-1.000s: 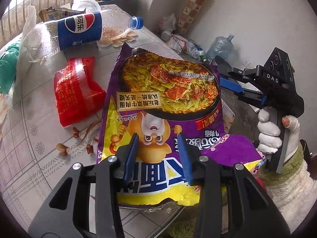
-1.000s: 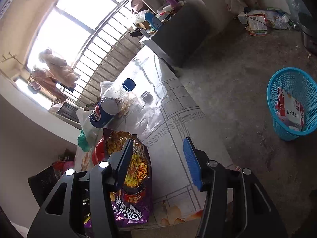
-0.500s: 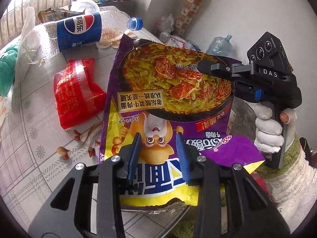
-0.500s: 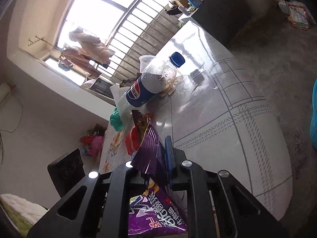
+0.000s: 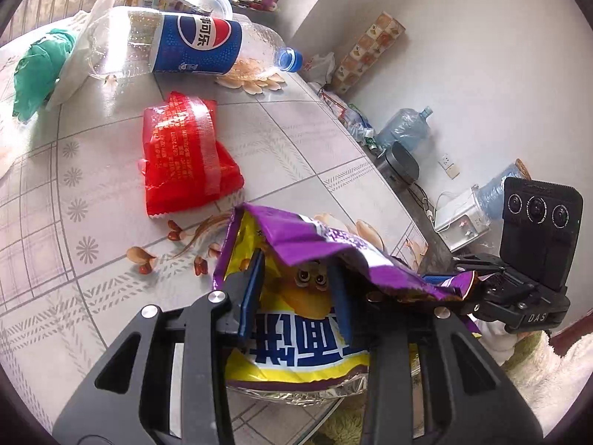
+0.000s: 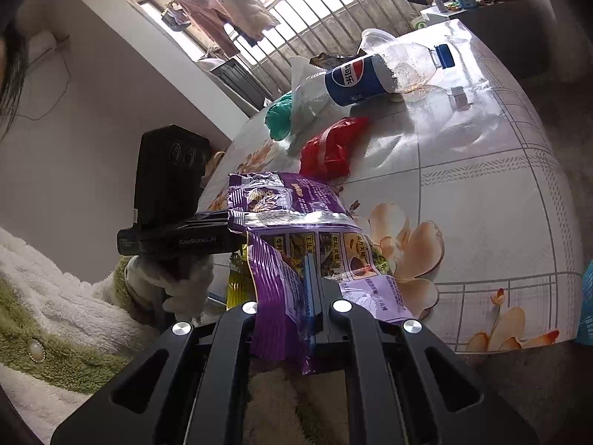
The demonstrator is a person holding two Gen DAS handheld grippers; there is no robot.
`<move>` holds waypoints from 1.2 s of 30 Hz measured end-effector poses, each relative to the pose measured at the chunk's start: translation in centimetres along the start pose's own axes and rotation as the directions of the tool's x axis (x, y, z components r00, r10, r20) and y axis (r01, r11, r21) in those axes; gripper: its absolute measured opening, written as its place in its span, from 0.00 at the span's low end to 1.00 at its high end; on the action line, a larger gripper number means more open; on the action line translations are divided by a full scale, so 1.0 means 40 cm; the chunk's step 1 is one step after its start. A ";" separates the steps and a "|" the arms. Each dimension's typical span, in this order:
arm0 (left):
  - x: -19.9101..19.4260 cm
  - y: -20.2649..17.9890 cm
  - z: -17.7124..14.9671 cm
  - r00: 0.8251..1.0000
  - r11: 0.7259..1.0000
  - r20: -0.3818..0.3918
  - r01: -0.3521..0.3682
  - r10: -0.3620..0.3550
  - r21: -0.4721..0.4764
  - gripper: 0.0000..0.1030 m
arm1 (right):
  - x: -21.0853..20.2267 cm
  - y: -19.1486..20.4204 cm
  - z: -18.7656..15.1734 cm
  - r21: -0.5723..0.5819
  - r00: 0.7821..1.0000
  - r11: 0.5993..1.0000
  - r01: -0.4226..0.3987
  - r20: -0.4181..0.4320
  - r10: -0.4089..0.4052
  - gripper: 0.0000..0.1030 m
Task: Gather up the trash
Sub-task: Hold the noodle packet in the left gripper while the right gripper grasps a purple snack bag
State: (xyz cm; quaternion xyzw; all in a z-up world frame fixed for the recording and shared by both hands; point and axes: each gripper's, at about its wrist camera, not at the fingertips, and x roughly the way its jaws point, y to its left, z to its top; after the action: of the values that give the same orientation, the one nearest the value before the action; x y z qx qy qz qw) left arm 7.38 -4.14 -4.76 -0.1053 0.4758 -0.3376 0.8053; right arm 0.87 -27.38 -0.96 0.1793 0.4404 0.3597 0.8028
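A large purple and yellow noodle bag [image 5: 315,326] lies at the table's near edge, its far end folded back over itself. My right gripper [image 6: 302,289] is shut on that folded end [image 6: 281,296] and holds it up. My left gripper [image 5: 296,296] is open, its blue pads either side of the bag's yellow part, partly under the purple flap. A red snack wrapper [image 5: 185,155] lies beyond on the table. A Pepsi bottle [image 5: 192,46] lies on its side farther back.
The tiled table [image 5: 315,141] also holds a green cloth [image 5: 37,66], a white plastic bag [image 5: 85,37], nut shells [image 5: 141,256] and clutter at the far end. A blue basket's rim [image 6: 585,304] shows past the table's edge. Water jugs [image 5: 404,129] stand on the floor.
My right gripper closed on the bag's far end and pulled it back toward me, folding the bag over. My left gripper stayed open over the bag's near part.
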 end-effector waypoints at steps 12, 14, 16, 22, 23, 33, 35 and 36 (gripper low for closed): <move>-0.214 0.037 0.012 0.968 0.999 0.245 -0.044 0.048 -0.023 0.30 | 0.081 0.040 -0.036 -0.160 0.977 0.975 0.154 -0.123 -0.175 0.08; -0.197 0.007 0.015 0.977 1.000 0.215 0.010 -0.013 0.016 0.30 | 0.085 0.049 -0.038 -0.176 0.974 0.970 0.168 -0.120 -0.190 0.08; -0.155 -0.023 0.011 0.986 0.997 0.154 0.056 -0.062 0.044 0.30 | 0.086 0.053 -0.039 -0.178 0.972 0.967 0.182 -0.117 -0.204 0.09; -0.043 -0.041 -0.026 0.999 0.997 -0.007 0.038 -0.037 0.067 0.30 | 0.076 0.066 -0.040 -0.137 0.971 0.972 0.190 -0.121 -0.207 0.27; -0.031 -0.035 -0.027 0.999 0.997 -0.024 0.039 -0.038 0.063 0.30 | 0.067 0.072 -0.040 -0.134 0.971 0.971 0.197 -0.113 -0.213 0.36; 0.000 0.017 -0.020 0.997 0.999 -0.058 0.051 -0.050 0.015 0.23 | -0.122 0.057 -0.035 0.044 0.993 0.992 0.117 0.023 -0.118 0.59; -0.003 0.027 -0.022 0.996 0.998 -0.059 0.065 -0.065 0.000 0.23 | -0.150 0.013 -0.032 0.158 0.991 0.981 0.110 0.060 -0.121 0.60; -0.003 0.030 -0.022 0.996 0.997 -0.059 0.071 -0.071 -0.004 0.23 | -0.153 -0.011 -0.029 0.217 0.990 0.970 0.108 0.069 -0.125 0.60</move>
State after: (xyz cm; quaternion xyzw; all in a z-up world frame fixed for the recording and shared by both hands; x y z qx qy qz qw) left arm 7.14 -3.04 -5.73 -0.1127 0.4958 -0.3685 0.7782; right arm -2.07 -32.23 1.67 0.2527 0.4527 0.2549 0.8162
